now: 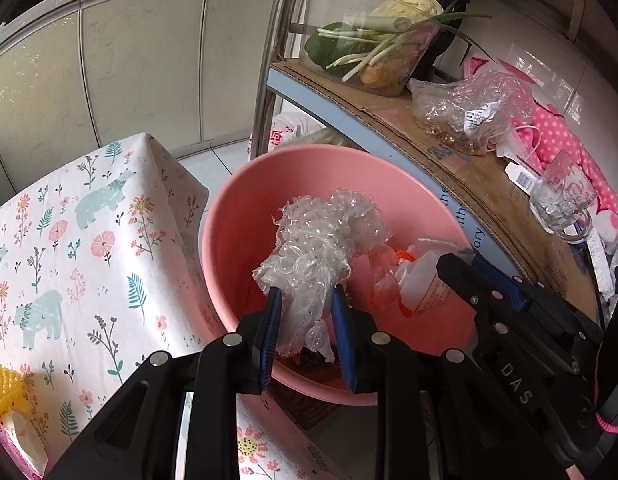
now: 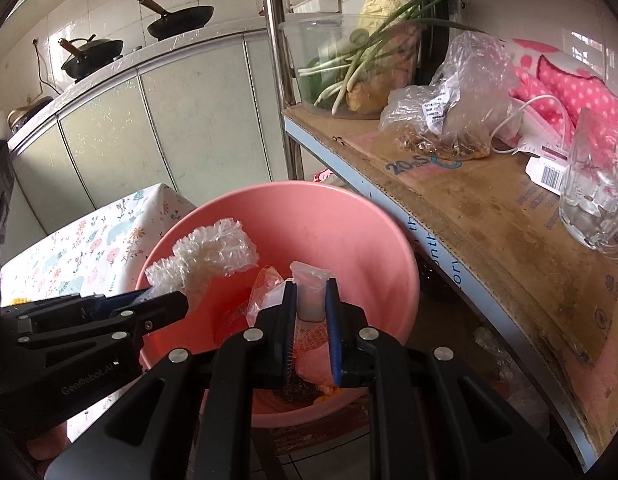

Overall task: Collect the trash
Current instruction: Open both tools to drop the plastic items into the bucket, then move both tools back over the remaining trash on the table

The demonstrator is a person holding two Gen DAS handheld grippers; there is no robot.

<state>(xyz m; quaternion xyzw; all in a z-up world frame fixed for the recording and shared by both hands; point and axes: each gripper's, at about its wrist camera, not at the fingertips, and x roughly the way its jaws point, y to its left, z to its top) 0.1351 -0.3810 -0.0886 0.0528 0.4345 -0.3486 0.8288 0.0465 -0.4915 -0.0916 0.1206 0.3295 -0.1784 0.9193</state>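
Hovering both grippers over the pink bin, which fills frame centre in both wrist views, wedged between the floral tablecloth at left and the cardboard-lined shelf at right. Placement makes sense: its mouth is open right beside the table edge, so trash only has to travel a short way off the table.

Left gripper: jaws partly open, blue pads either side of a crumpled wad of bubble wrap. Pads look in contact with the narrow tail of it, so I read it as held, though loosely. Wad's long axis runs along the fingers, bulky end pointing up and away over the bin interior, tail back toward the camera.

Right gripper: jaws nearly closed, pinching a small plastic sachet. Sachet stands roughly upright in frame, long axis parallel to the fingers, clear sealed end pointing forward into the bin, printed orange end toward the camera.

Both pieces sit inside the rim outline, above other wrappers already at the bottom. My read: positioned for release.
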